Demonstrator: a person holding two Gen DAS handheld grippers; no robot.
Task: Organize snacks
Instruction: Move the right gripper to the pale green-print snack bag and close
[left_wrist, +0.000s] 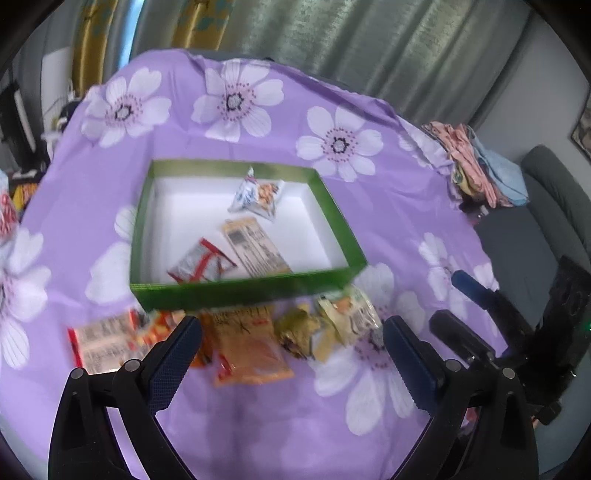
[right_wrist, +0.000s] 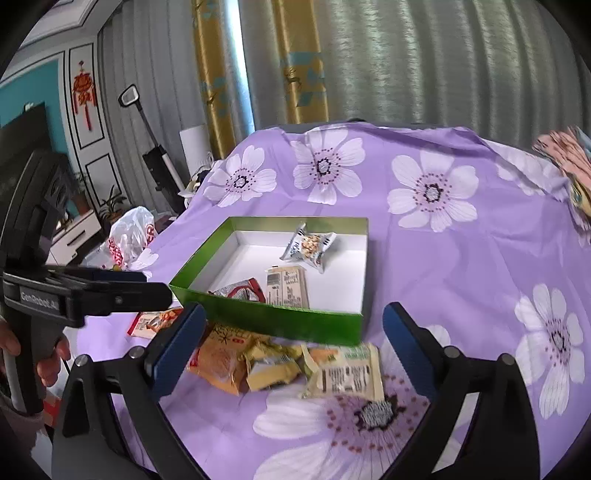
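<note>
Green box (left_wrist: 243, 291) lies flat, long axis left-to-right.

Purple floral tablecloth (right_wrist: 461, 280) under green box (right_wrist: 295, 325), loose snacks (right_wrist: 280, 365).

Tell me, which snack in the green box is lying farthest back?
The white puffy packet with nuts pictured on it. It lies toward the far wall of the green box, while the red-and-silver packet and tan packet lie by the near wall.

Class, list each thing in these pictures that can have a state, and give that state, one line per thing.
Green box: open, lidless, three snack packets inside.
Snack packets before the box: sealed, loose on the cloth.
Left hand-held gripper: open, empty.
Right hand-held gripper: open, empty.
</note>
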